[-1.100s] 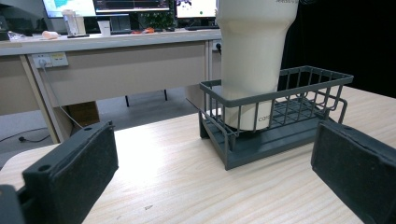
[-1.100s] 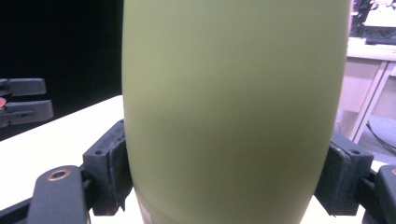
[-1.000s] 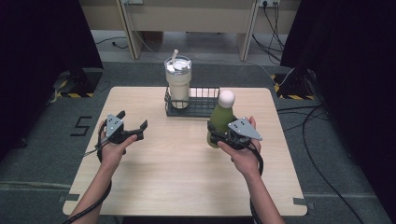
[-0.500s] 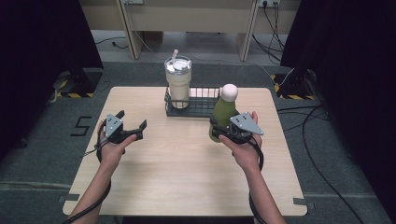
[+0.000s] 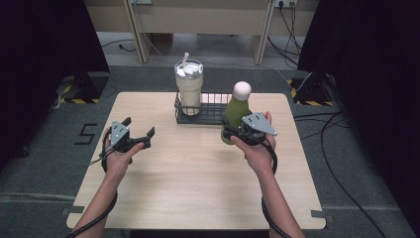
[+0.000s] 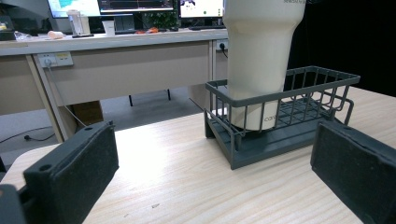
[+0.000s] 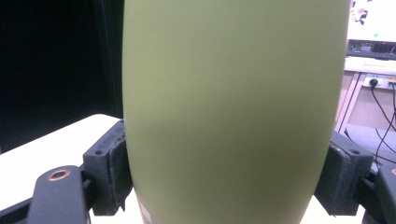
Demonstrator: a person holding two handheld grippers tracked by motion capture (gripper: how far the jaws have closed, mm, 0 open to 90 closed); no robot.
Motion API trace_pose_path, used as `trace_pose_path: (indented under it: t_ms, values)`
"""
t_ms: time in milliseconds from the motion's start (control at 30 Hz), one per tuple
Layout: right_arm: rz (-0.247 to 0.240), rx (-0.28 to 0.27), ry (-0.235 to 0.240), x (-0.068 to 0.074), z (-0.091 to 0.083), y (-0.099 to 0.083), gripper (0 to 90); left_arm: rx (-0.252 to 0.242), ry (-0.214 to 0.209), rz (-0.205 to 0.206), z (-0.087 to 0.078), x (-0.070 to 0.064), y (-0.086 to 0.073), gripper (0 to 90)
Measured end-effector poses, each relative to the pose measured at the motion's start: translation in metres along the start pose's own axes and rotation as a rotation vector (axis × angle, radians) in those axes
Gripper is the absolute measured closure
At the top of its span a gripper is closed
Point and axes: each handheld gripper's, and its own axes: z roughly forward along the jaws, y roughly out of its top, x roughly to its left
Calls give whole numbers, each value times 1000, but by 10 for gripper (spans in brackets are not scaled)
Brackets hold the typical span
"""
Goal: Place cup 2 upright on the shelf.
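Observation:
A green bottle (image 5: 236, 113) with a round pale cap (image 5: 242, 89) stands upright at the right end of the black wire basket (image 5: 212, 115). My right gripper (image 5: 232, 133) is shut on the bottle's lower body. In the right gripper view the bottle (image 7: 233, 102) bulges between both pads (image 7: 108, 168). A cream tumbler (image 5: 188, 89) with a lid and straw stands in the basket's left half. My left gripper (image 5: 137, 139) hovers open over the table's left side, pointing at the basket (image 6: 285, 121) and the tumbler (image 6: 260, 60). Nothing lies between its pads (image 6: 77, 175).
The right half of the basket holds nothing. The wooden table (image 5: 198, 183) stretches bare toward the person. Desk legs and cables lie on the floor beyond the far edge, and dark curtains hang on both sides.
My right gripper has carried the green bottle farther from the person, up against the basket's right end. The left gripper has stayed where it was, still open.

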Motion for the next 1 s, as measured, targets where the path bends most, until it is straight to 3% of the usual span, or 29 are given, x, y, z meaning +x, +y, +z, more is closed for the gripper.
trace_pose_path:
  t_ms: [1000]
  values:
    - [6,0,-31,-6,24,10,208,-7,4,-7,-1,2,1,3]
